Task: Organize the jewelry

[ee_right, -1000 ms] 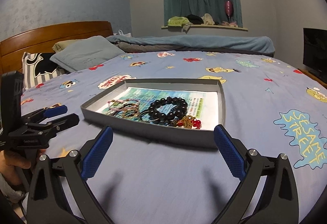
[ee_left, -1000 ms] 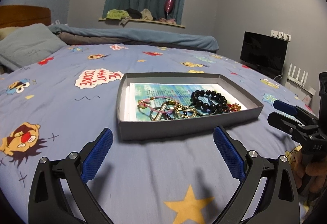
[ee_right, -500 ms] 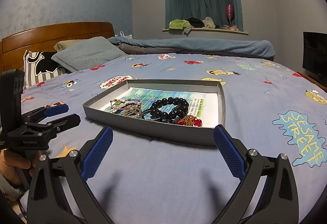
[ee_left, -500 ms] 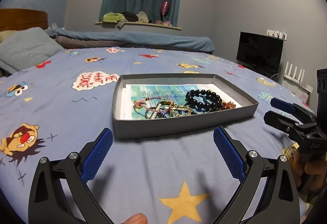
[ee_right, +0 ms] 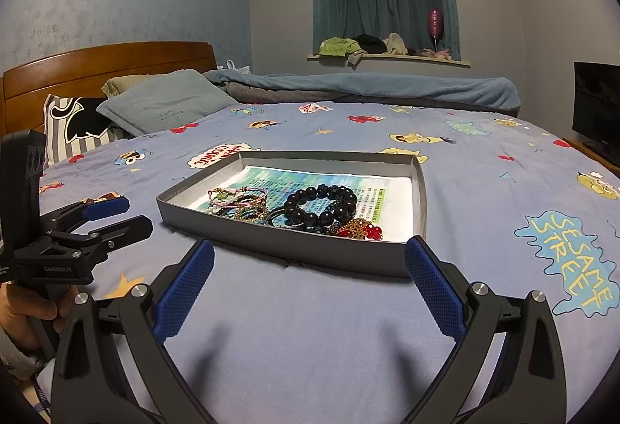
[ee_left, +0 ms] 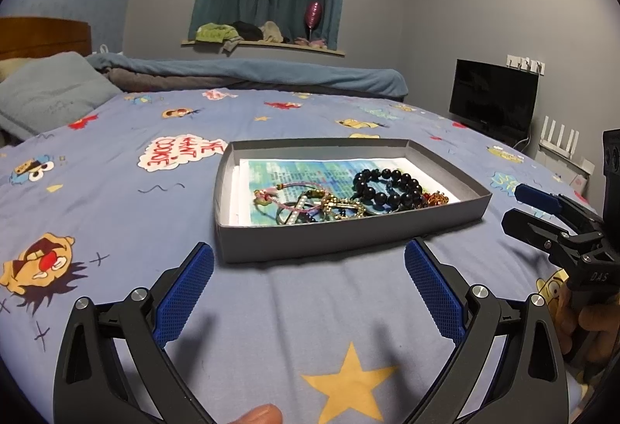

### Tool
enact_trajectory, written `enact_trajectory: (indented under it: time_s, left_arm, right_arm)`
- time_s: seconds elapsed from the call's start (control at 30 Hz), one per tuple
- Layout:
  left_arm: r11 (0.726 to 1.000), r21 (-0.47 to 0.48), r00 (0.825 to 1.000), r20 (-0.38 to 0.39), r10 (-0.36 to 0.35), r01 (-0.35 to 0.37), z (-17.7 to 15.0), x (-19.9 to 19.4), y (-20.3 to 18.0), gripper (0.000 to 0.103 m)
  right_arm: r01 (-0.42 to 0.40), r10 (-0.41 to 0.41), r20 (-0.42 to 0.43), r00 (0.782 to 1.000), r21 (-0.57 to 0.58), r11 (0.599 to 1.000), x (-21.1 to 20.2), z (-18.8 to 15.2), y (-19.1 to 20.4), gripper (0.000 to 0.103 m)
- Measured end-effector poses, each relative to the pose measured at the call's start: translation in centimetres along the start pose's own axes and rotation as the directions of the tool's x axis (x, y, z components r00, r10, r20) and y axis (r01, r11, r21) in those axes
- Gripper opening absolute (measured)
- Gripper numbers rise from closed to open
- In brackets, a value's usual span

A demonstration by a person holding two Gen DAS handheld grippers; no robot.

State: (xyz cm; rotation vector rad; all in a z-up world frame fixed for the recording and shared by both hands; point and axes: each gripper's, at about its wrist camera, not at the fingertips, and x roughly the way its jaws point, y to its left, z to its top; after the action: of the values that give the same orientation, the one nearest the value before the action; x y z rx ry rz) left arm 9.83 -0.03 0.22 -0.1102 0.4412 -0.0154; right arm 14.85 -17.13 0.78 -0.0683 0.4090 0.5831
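A shallow grey box (ee_left: 348, 236) (ee_right: 294, 248) lies on the bed, lined with printed paper. Inside it sit a black bead bracelet (ee_left: 387, 186) (ee_right: 319, 205), a tangle of thin cord and gold bracelets (ee_left: 306, 205) (ee_right: 238, 199) and a red and gold piece (ee_left: 436, 198) (ee_right: 360, 230). My left gripper (ee_left: 308, 292) (ee_right: 114, 217) hovers open just in front of the box's near wall, nothing between its fingers. My right gripper (ee_right: 309, 292) (ee_left: 521, 205) is open too, short of the box's near right side and empty.
The blue cartoon-print bedspread (ee_left: 116, 222) stretches all around the box. Pillows (ee_right: 166, 110) and a wooden headboard (ee_right: 97, 67) stand at the left, a folded blanket (ee_right: 368, 87) at the far edge. A black TV (ee_left: 494, 100) and a white router (ee_left: 560, 141) stand beyond the bed's right side.
Both views have lowered slightly and the box sits a little lower in them. A fingertip has appeared at the left wrist view's bottom edge. Both grippers stayed open.
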Motion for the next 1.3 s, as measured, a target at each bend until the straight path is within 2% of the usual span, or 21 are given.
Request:
enact_trajectory:
  time_s: [1.3]
  left_arm:
    - [1.0,0.001,1.0,0.006,0.0,0.0,0.29,-0.23,0.03,0.098]
  right_arm:
    - [0.0,0.0,-0.003,1.0,0.0,1.0,0.06,-0.01,0.01,0.097]
